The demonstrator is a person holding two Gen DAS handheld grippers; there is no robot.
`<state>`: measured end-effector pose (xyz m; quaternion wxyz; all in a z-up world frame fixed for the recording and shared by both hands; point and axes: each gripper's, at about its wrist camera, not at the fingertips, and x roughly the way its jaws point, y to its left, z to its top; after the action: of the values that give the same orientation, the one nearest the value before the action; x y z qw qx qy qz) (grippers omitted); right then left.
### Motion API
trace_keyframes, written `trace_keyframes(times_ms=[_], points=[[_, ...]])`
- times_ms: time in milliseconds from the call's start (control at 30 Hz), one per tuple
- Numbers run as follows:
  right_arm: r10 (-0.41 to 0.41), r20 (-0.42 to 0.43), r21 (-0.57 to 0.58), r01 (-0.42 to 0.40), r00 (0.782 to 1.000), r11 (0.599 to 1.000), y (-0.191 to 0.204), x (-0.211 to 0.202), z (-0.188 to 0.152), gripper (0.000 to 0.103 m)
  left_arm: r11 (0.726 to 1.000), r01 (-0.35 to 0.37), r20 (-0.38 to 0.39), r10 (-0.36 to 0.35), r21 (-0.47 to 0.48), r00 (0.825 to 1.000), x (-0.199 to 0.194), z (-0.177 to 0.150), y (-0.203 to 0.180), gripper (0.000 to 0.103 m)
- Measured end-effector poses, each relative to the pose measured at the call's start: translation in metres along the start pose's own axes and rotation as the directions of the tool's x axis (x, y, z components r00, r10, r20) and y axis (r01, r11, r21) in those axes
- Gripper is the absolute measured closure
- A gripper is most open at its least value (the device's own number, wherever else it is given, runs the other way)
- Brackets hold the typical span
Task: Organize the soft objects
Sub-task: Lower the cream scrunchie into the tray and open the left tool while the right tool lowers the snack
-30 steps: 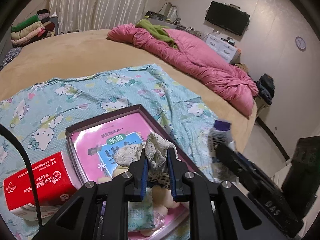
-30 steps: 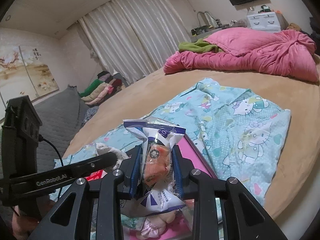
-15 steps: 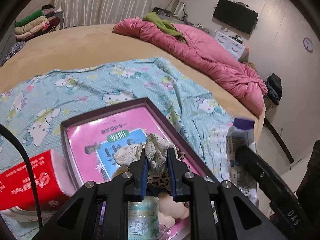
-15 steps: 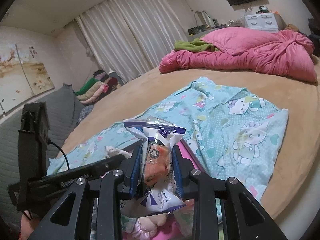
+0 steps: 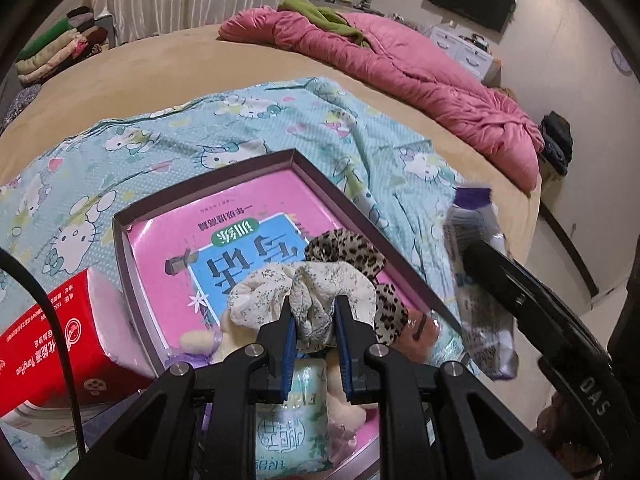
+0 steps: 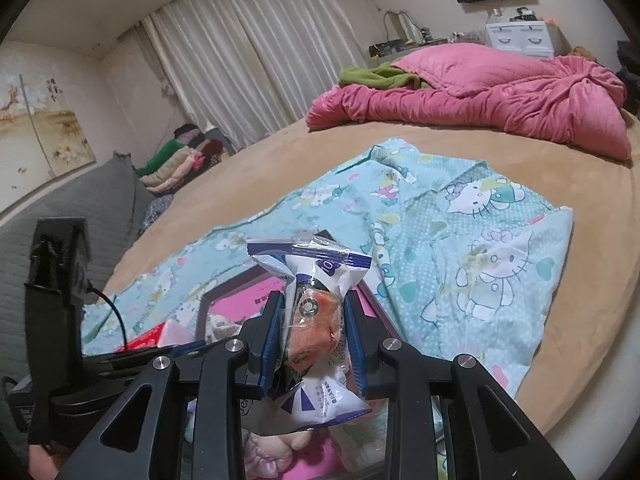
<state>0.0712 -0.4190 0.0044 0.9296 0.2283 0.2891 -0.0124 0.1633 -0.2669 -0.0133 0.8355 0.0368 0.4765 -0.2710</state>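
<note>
Left gripper (image 5: 315,322) jaws are clamped on a cream floral scrunchie (image 5: 304,290) above the pink-lined tray (image 5: 208,178), right gripper (image 6: 313,334) jaws pinch a sealed plastic packet (image 6: 310,284) beside it; risk: scrunchie fabric snagging a jaw on release, or the slick packet slipping out.

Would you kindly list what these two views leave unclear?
- Left wrist view: items at the near end of the tray are hidden behind the left claw and its cream scrunchie.
- Right wrist view: the orange item inside the packet is unidentifiable; the wrapper covers it.
</note>
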Motion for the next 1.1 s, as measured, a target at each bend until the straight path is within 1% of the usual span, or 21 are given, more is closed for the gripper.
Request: trace_keyframes(times_ms=[300,467,633,733,800,900,1100], points=[[-0.03,-0.052,-0.029,0.028,0.998,0.999,-0.004,0.024,-0.007,0.073,1.0,0.01,-0.052,-0.009,0.026,0.999,0.007,-0.008,-0.004,0.085],[-0.034,-0.086,-0.056,0.029,0.996,0.998,-0.008,0.04,-0.011,0.073,0.999,0.017,-0.062,-0.015,0.032,0.998,0.006,-0.012,-0.004,0.085],[-0.004,-0.112,-0.069,-0.004,0.994,0.998,-0.008,0.05,-0.014,0.073,0.999,0.018,-0.084,-0.016,0.029,0.996,0.008,-0.014,0.0,0.085],[0.001,-0.141,-0.086,-0.013,0.99,0.996,-0.006,0.056,-0.018,0.073,0.999,0.015,-0.094,-0.012,0.032,0.995,0.008,-0.016,0.001,0.085],[-0.014,-0.164,-0.102,-0.003,0.986,0.995,-0.005,0.061,-0.02,0.073,0.999,0.017,-0.097,-0.014,0.031,0.995,0.008,-0.017,0.001,0.085],[-0.027,-0.174,-0.117,0.007,0.984,0.993,-0.005,0.063,-0.024,0.072,0.999,0.018,-0.105,-0.015,0.031,0.994,0.009,-0.018,0.002,0.085],[-0.028,-0.17,-0.134,0.005,0.985,0.991,-0.004,0.064,-0.027,0.071,0.999,0.019,-0.11,-0.016,0.029,0.994,0.008,-0.019,0.002,0.085]])
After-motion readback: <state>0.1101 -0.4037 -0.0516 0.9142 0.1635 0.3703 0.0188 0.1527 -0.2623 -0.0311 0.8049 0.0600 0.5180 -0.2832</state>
